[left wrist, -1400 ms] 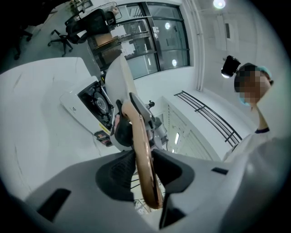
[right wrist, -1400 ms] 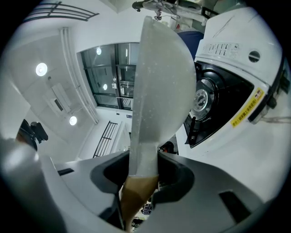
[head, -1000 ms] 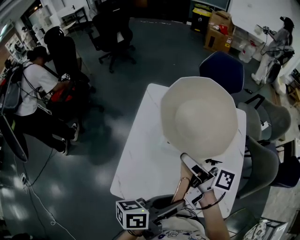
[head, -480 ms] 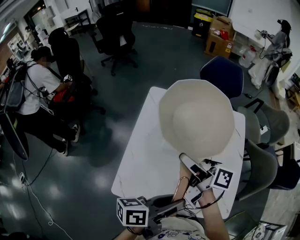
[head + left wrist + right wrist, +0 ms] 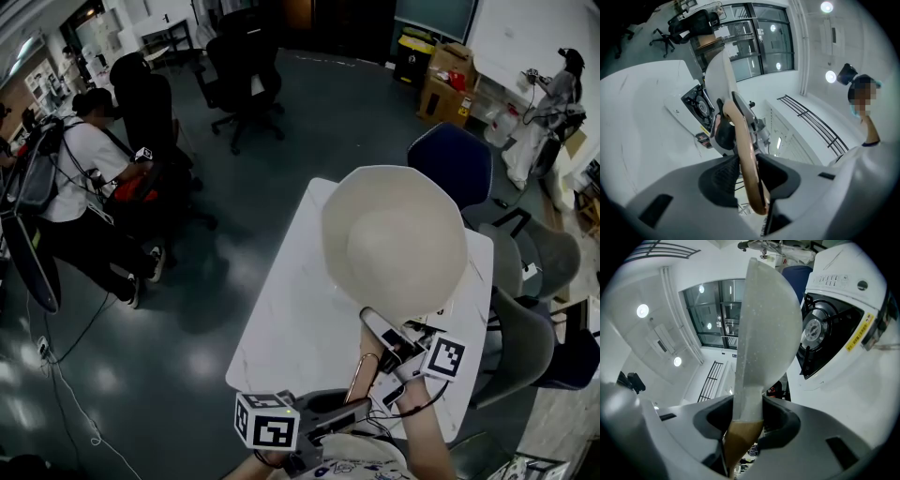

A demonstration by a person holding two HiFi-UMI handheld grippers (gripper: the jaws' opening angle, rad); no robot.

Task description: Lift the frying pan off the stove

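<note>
The left gripper point(image 5: 746, 182) and right gripper point(image 5: 746, 420) squeezed the frying pan's point(image 5: 394, 239) handle point(image 5: 740, 140). Only their views showed the stove point(image 5: 834, 333) on the white table point(image 5: 286, 309), near chairs point(image 5: 450, 159).

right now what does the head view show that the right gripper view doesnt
Only the head view: the left gripper shut on the copper-coloured end of the pan's handle, and a seated person in a white shirt. Only the right gripper view: the white plastic stove with its round fan vent, and ceiling lights. Both: the cream round frying pan, seen edge-on from the gripper, with the right gripper shut on its handle.
</note>
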